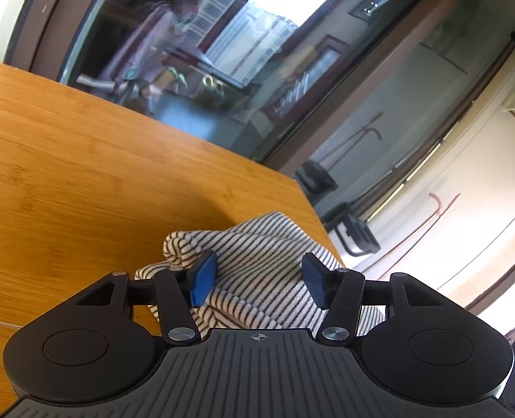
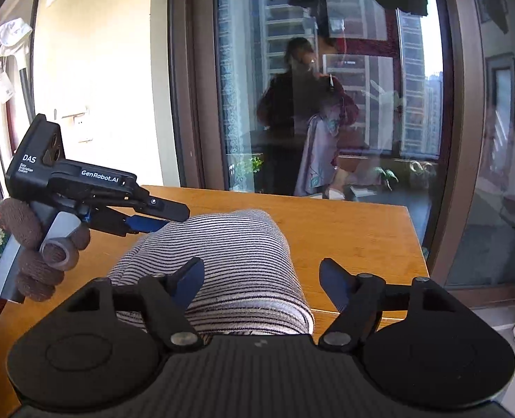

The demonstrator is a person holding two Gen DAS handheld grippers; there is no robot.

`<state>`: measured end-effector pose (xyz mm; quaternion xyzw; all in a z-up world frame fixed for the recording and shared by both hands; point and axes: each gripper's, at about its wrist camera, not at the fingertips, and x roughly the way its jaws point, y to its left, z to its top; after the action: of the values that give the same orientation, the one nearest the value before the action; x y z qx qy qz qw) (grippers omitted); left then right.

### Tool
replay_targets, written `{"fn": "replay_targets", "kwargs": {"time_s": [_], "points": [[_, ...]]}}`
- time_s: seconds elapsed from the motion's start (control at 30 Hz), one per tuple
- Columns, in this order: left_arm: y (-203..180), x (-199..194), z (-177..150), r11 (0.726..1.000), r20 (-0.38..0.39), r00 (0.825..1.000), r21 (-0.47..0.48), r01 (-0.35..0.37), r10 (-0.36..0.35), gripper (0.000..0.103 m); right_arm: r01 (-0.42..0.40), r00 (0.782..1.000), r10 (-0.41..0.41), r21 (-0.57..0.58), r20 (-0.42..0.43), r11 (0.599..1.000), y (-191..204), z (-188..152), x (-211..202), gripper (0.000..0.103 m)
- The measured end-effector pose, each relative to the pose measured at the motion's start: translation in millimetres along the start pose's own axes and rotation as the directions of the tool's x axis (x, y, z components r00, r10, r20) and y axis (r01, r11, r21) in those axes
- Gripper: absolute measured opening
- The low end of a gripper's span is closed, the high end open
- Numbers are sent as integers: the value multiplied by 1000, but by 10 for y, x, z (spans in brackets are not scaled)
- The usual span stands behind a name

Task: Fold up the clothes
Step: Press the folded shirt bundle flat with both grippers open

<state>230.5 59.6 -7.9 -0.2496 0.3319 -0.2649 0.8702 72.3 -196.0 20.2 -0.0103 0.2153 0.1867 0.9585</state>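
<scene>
Striped garment (image 2: 229, 264) lies folded lengthwise toward the window (image 2: 327, 87), both grippers' fingers released.

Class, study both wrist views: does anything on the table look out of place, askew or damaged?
Nothing looks damaged or spilled. The striped garment is a rumpled bundle near the wooden table's corner, with one rolled end bulging loose, so the fold looks untidy.

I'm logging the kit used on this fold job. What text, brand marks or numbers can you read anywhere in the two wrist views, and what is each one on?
"DAS": on the rear block of the left gripper, in the right wrist view.
"GenRobot.AI": on the side of that gripper's body.
Small print under "DAS": too small to read.
White tag hanging by the wall: no print legible.
Left wrist view: no readable text.
</scene>
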Motion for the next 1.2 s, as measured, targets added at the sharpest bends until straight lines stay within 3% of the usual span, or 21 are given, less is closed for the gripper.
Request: {"fn": "replay_targets", "kwargs": {"time_s": [0.1, 0.17, 0.4, 0.53, 0.63, 0.7, 0.8, 0.87, 0.9, 1.07, 1.13, 1.2], "points": [[-13, -41, -10, 1000, -1, 1000, 23, -10, 10, 59, -43, 996, 44, 12, -79, 999, 10, -25, 249, 71], [-25, -70, -32, 999, 0, 1000, 49, -20, 20, 59, -22, 997, 19, -30, -75, 999, 126, -84, 288, 74], [-14, -175, -58, 995, 20, 998, 84, -56, 54, 62, -66, 993, 59, -66, -98, 996, 271, -44, 306, 78], [-40, -207, -79, 990, 23, 997, 121, -78, 75, 62, -137, 988, 139, 35, -61, 990, 7, 258, 310, 82], [-67, -212, -94, 985, 25, 996, 147, -92, 90, 62, -82, 996, 83, 12, -34, 997, -125, 567, 489, 82], [-77, -213, -107, 983, 28, 995, 157, -99, 96, 62, -41, 997, 41, -4, -65, 999, -202, 711, 756, 82], [-95, -223, -141, 978, 38, 994, 174, -110, 105, 62, -22, 979, 22, -1, -201, 1000, -258, 735, 1230, 83], [-108, -226, -159, 975, 39, 993, 188, -119, 113, 62, -26, 967, 35, 40, -253, 999, -318, 629, 1493, 97], [-116, -225, -169, 972, 40, 992, 198, -126, 121, 62, -26, 966, 45, 78, -254, 997, -357, 618, 1521, 98], [-127, -231, -187, 966, 43, 991, 223, -133, 126, 64, -28, 978, 36, 46, -204, 999, -291, 620, 1285, 98], [-115, -231, -181, 967, 41, 992, 221, -127, 120, 64, -89, 981, 92, 24, -171, 996, -183, 603, 1046, 98], [-105, -231, -181, 968, 43, 992, 218, -123, 116, 64, -167, 969, 167, 13, -181, 986, -103, 532, 873, 98]]}}
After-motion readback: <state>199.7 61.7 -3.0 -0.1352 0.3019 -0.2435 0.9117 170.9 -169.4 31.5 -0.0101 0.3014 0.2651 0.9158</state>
